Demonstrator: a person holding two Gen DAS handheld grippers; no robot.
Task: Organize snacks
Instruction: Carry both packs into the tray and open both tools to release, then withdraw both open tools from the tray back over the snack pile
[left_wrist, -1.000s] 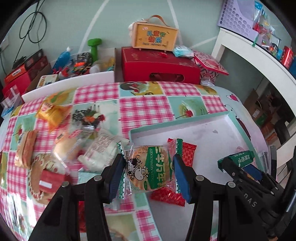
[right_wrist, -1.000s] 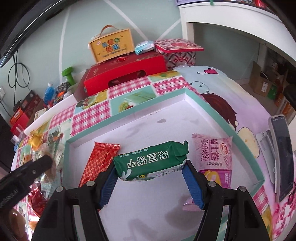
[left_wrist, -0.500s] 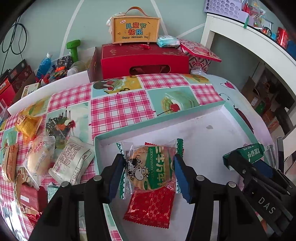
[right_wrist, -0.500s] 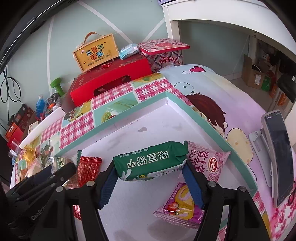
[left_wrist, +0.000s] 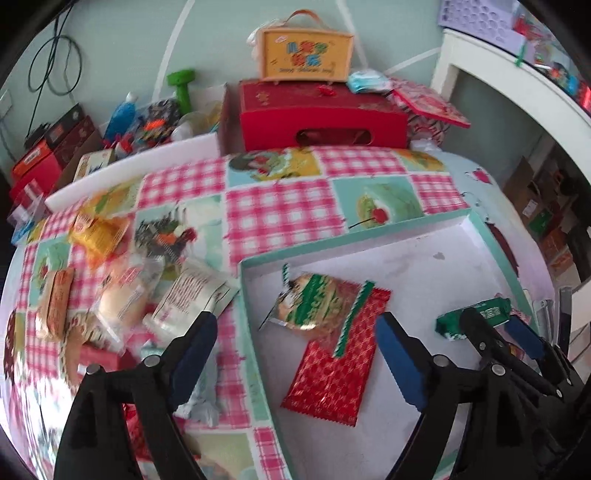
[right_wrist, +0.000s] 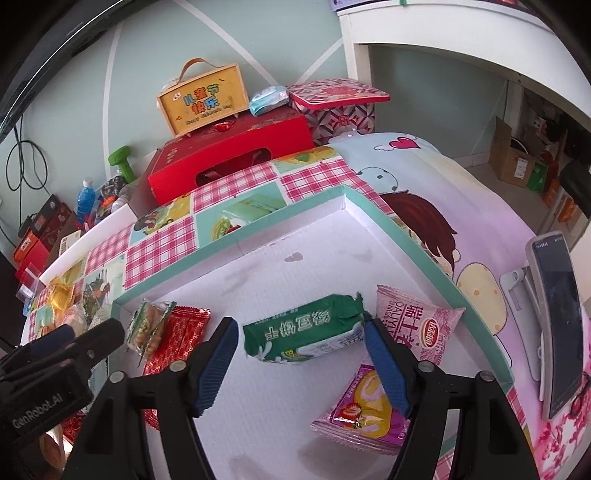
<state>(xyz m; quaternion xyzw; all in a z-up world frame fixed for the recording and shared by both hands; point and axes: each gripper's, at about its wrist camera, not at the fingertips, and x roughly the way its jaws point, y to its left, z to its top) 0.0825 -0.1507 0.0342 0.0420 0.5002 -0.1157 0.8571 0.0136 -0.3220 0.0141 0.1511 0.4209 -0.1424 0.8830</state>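
Here, the counter (left_wrist: 280, 210) wears a pink-checked patchwork cloth, and the landmark is the shallow teal-rimmed tray (right_wrist: 417, 251) with a white floor that lies on it. Beyond the tray's far rim stands a long red box (left_wrist: 321, 118), and on top of that box sits a yellow carry case (left_wrist: 304, 55) with a handle. Off the tray's right rim, in the right wrist view, a phone (right_wrist: 557, 325) leans on a stand. Off the tray's left rim lies a blurred heap of loose snacks (left_wrist: 110, 295) on the cloth. Inside the tray, near its left wall, a red foil packet (left_wrist: 332, 373) lies flat, and a green-and-clear biscuit packet (left_wrist: 314, 306) lies partly on top of the red packet's far end. The left tool (left_wrist: 295, 347) hangs over those 2 with its jaws spread wide, having just been opening; the biscuit packet lies beyond the blue pads, free of them, so this tool has hold of nothing. Toward the tray's right wall lie a pink packet (right_wrist: 424, 325) and, nearer the camera, a purple packet (right_wrist: 362, 410) printed with a strawberry. The green bar packet (right_wrist: 306, 332) lies between the pads of the right tool (right_wrist: 299, 354), whose jaws have also just been opening; a gap shows at the left pad, while the right pad is at or just beside the wrapper's end.
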